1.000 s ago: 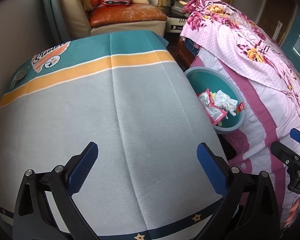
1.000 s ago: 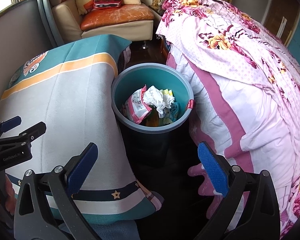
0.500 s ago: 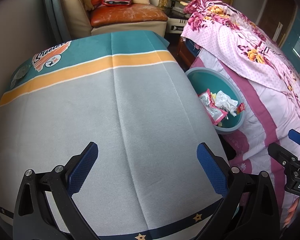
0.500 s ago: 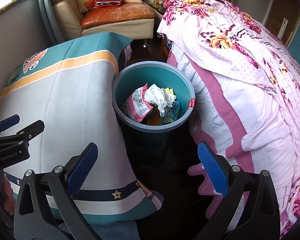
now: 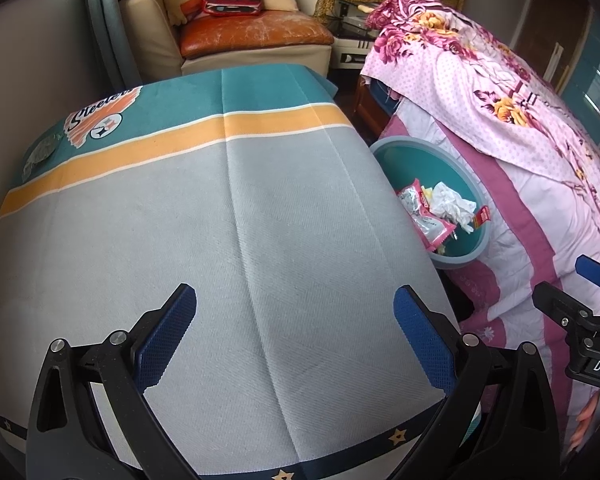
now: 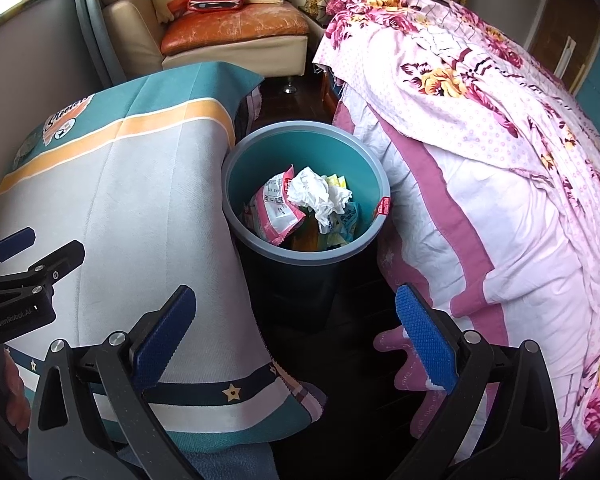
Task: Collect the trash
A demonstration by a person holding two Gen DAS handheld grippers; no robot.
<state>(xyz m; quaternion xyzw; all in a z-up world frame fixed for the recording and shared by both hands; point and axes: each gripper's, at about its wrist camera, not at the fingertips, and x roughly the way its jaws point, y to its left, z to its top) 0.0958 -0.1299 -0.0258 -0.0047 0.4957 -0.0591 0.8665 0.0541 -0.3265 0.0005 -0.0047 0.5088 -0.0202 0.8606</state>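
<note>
A teal bin [image 6: 306,152] stands on the dark floor between the cloth-covered table and the bed. Inside lie a pink-white snack wrapper [image 6: 274,210], crumpled white tissue [image 6: 318,196] and yellow wrappers. The bin [image 5: 460,256] also shows at the right of the left wrist view. My left gripper [image 5: 296,338] hovers open over the grey cloth [image 5: 220,240], nothing between its blue pads. My right gripper [image 6: 296,338] hangs open in front of the bin, empty. Each gripper appears at the edge of the other's view.
The table wears a grey, orange and teal tablecloth [image 6: 140,184]. A bed with a pink floral quilt [image 6: 480,128] fills the right. A sofa [image 5: 252,36] with cushions and a bottle-shaped pillow stands behind. A pink slipper [image 6: 396,360] lies on the floor by the bed.
Both grippers stay open and empty. The views have shifted only slightly; the bin appears a little farther away in the right wrist view.
</note>
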